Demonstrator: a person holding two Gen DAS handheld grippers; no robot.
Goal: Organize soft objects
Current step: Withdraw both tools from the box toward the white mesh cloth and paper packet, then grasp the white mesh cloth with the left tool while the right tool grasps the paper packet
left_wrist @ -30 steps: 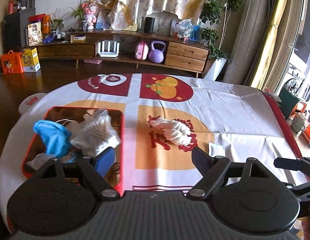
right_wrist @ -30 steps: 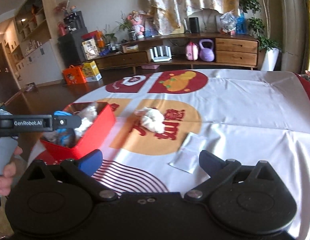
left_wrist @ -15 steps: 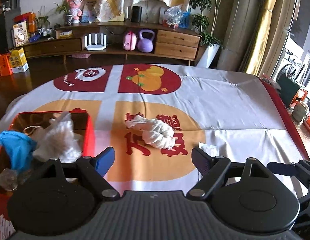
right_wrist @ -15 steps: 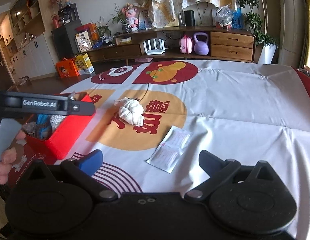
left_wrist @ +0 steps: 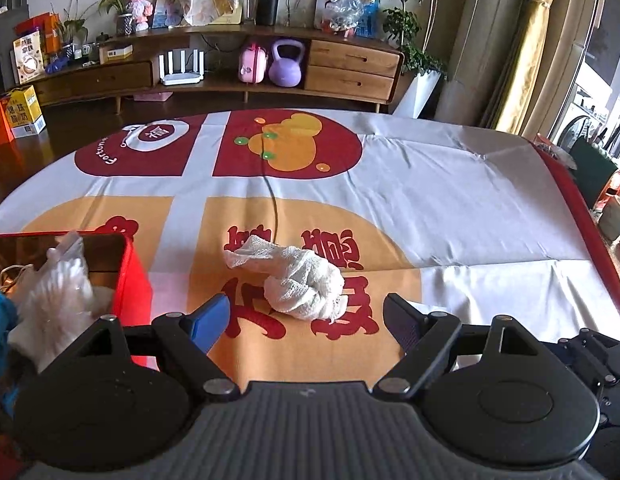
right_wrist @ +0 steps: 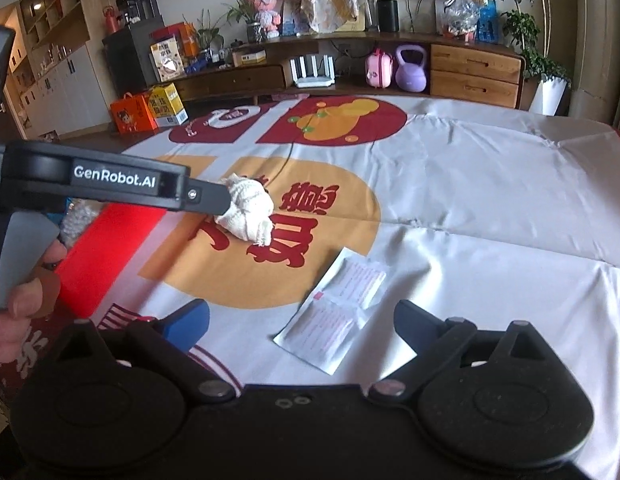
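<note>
The left claw (left_wrist: 306, 320) is spread wide and empty, angled down at a printed tablecloth (left_wrist: 449, 216). A knotted white rag (left_wrist: 306, 280) lies on the cloth just ahead of it, centred between the two fingers and touching neither. To the claw's left stands a red box (left_wrist: 132, 272) already holding soft items. The right claw (right_wrist: 302, 326) is also spread and empty, with a paper slip (right_wrist: 341, 308) just ahead of it. To do this step well, the left claw should probably drop straight over the rag's thick knotted middle, close gently without snagging the cloth, then lift clear before swinging left to the box.
</note>
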